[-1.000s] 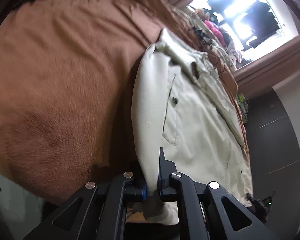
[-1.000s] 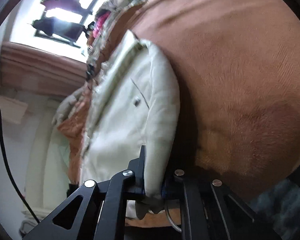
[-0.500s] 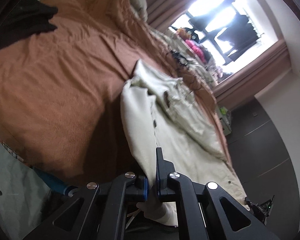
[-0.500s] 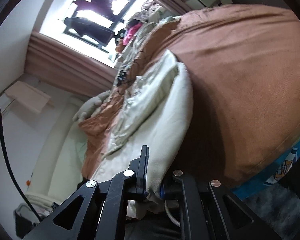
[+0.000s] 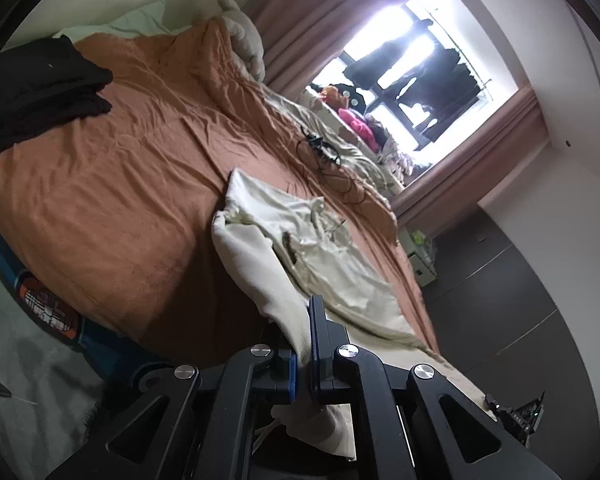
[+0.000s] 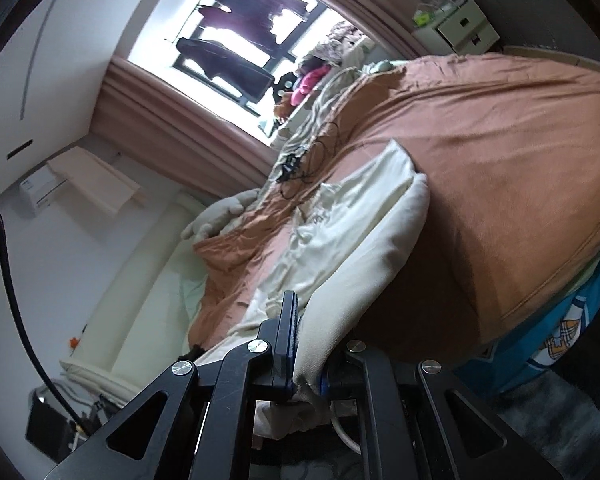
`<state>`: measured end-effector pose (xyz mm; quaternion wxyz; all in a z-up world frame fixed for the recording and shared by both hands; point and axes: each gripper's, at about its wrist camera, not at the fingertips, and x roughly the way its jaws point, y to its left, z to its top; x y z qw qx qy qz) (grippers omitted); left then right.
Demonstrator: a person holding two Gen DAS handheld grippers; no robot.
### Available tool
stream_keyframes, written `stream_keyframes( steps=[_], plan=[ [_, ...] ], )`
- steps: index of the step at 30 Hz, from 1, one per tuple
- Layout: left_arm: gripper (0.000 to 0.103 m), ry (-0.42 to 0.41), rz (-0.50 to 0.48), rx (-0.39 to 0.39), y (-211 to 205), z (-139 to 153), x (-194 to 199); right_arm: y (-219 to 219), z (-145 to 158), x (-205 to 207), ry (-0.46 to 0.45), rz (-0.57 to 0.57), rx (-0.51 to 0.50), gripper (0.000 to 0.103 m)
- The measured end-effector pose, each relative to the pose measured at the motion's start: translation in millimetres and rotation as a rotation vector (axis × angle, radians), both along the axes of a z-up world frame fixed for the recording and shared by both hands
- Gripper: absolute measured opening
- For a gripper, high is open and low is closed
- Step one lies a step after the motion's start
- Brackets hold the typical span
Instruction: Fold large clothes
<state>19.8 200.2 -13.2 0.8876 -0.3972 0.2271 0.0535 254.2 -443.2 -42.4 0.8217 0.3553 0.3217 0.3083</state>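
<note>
I had the bed (image 5: 112, 184) filling most of both views, its brown cover running from the lower left of the left view up toward the bright window (image 5: 412, 64) at upper right. The jacket (image 5: 300, 240), cream and rumpled, lay across the bed in mid-frame, its long axis stretching away from my claws toward the window. In the right view the same jacket (image 6: 364, 232) ran from bottom centre up to the middle, its near edge lifted clear of the cover. A dark garment (image 5: 36, 92) sat at the upper left of the left view, well apart from the jacket. A tangle of cable (image 5: 320, 152) lay just beyond the jacket's far end.

My left claw (image 5: 304, 344) was pinched narrow on the jacket's near hem, cloth bunched between the pads. My right claw (image 6: 306, 364) was likewise clamped on that hem. Both hands were equally near, so I judged the fold would carry the held edge forward, along the jacket toward its far end.
</note>
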Motion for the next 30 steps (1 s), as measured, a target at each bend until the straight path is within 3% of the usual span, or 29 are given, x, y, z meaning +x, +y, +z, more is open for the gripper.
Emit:
stream_keyframes(
  steps=[14,22,30],
  plan=[
    [0.004,-0.104,0.037,-0.001,6,24,-42,-5,33,-28,-0.102,0.005,0.01,0.009],
    [0.004,-0.093,0.053,-0.025,20,17,-16,-2,35,-7,-0.102,0.0,0.006,0.009],
    [0.004,-0.099,0.055,0.014,27,34,29,6,35,32,-0.096,-0.016,0.005,0.009]
  ],
)
